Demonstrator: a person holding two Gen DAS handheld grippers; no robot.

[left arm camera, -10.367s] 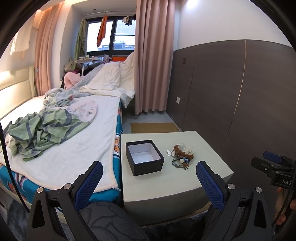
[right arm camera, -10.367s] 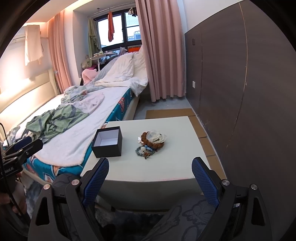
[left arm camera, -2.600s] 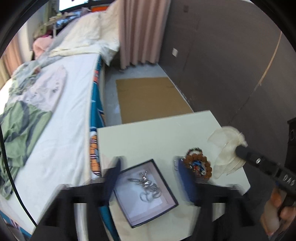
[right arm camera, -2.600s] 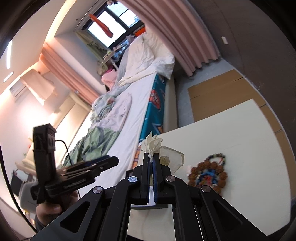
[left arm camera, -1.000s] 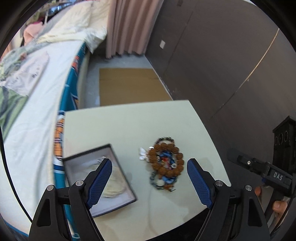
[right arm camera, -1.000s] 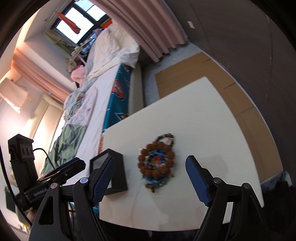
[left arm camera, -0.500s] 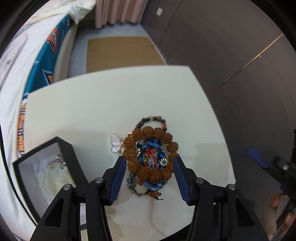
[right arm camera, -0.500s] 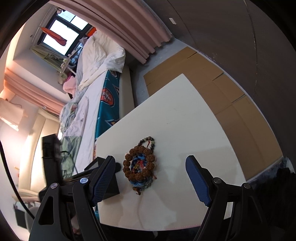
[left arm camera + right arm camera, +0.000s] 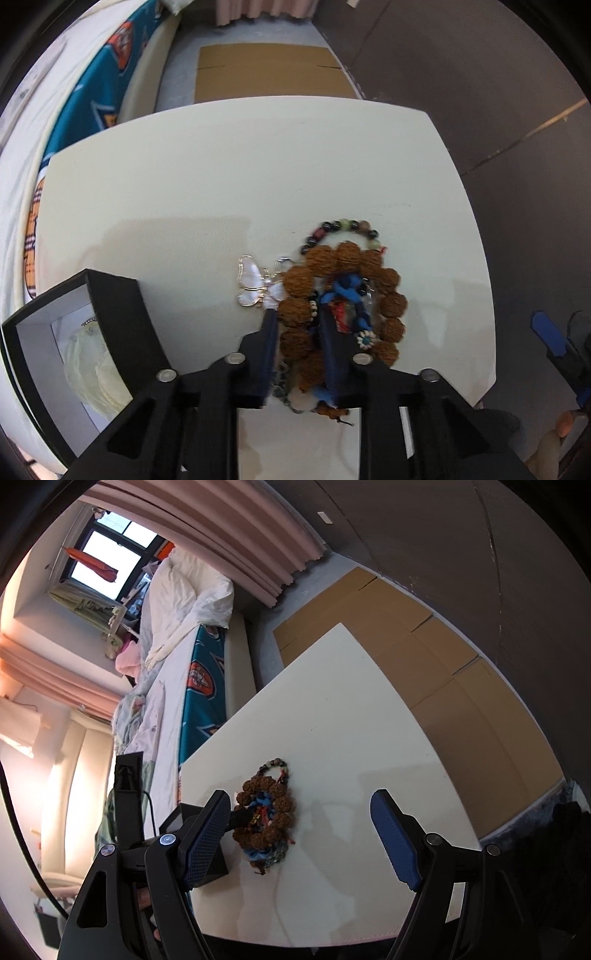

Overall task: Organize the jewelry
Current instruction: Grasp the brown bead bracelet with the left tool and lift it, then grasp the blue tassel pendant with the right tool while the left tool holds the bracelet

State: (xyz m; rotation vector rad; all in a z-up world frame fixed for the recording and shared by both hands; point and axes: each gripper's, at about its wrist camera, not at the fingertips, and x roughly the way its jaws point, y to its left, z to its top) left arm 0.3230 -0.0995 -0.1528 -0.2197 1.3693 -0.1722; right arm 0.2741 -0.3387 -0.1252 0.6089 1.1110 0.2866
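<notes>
1. The left gripper (image 9: 301, 325) is down on the jewelry pile, its two fingers drawn close around the left side of the brown seed-bead bracelet (image 9: 347, 295), clenched on those beads.
2. That bracelet lies on the white table (image 9: 229, 177), near the table's front edge in the left wrist view.
3. Inside the bracelet's ring sits a knot of blue cord (image 9: 349, 291) with red threads and a small flower bead.
4. A smaller dark bead bracelet (image 9: 341, 227) pokes out from under the far side of the brown bracelet.
5. A white butterfly ornament (image 9: 256, 286) with a gold rim touches the brown bracelet's left side.
6. The black box (image 9: 77, 347), open with a white lining, stands left of the brown bracelet, near the table's left edge, and holds a pale translucent piece (image 9: 94, 373).
7. The right gripper (image 9: 299, 834) hangs released, fingers spread wide, above the table with the brown bracelet in front of it, touching nothing.
8. A bed (image 9: 192, 635) runs beyond the table's left edge.
</notes>
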